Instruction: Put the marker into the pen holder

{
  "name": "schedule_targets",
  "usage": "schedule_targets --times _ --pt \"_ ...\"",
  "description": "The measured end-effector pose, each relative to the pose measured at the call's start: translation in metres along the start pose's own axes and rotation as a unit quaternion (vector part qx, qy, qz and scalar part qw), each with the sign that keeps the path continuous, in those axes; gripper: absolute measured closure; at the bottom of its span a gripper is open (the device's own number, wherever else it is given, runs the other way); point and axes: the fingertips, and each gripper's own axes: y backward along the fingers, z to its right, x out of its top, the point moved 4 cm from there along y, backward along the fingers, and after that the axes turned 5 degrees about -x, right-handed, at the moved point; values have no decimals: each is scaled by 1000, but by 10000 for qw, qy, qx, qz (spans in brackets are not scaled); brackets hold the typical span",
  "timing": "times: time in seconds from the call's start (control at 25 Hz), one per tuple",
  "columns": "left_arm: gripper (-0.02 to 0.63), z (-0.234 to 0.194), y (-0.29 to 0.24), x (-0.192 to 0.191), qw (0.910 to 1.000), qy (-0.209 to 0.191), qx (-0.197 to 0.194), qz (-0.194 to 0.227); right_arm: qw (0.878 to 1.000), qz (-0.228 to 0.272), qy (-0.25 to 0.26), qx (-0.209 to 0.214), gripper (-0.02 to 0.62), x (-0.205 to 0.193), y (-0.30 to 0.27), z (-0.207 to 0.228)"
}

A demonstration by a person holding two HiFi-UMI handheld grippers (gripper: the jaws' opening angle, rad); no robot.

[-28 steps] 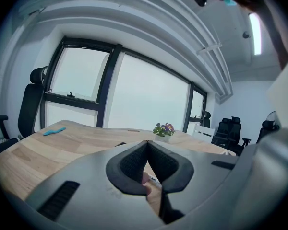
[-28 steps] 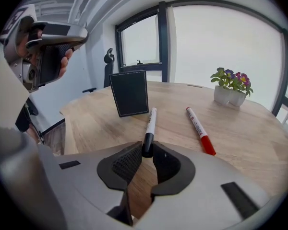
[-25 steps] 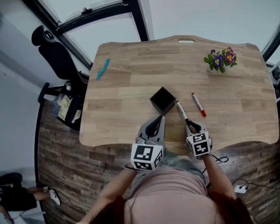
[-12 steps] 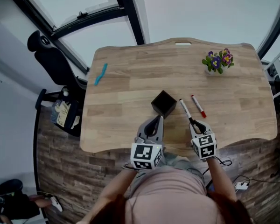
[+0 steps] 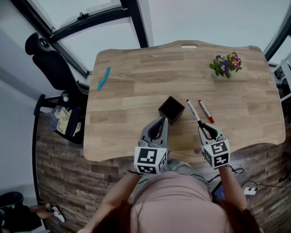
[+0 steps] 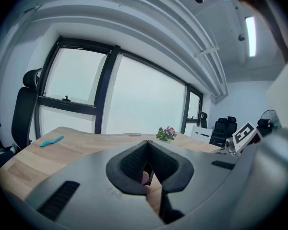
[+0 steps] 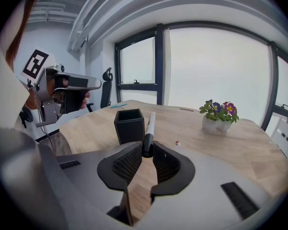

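Observation:
The black square pen holder (image 5: pixel 171 109) (image 7: pixel 129 125) stands near the middle of the wooden table (image 5: pixel 126 101), open side up. My right gripper (image 5: pixel 202 125) (image 7: pixel 147 150) is shut on the black end of a white-and-black marker (image 5: pixel 193 112) (image 7: pixel 149 126). That marker points away from me, just right of the holder. A second marker with a red cap (image 5: pixel 206 111) lies flat on the table to the right. My left gripper (image 5: pixel 158 124) (image 6: pixel 147 143) is shut with nothing in it, just in front of the holder.
A small pot of purple flowers (image 5: pixel 226 64) (image 7: pixel 216 116) stands at the table's far right. A blue object (image 5: pixel 103 77) (image 6: pixel 51 141) lies at the far left. A black office chair (image 5: pixel 48 57) stands off the left edge. The table's front edge runs just under both grippers.
My right gripper has shifted slightly right with the marker, so the marker now sits a little farther from the pen holder. The left gripper has hardly moved.

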Motion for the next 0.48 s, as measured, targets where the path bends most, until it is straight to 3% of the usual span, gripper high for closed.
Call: schedule_targets --times 0.48 --pt "604 -10 -2 8 9999 -41 -121 17 9992 108 221 312 532 30 20 -12"
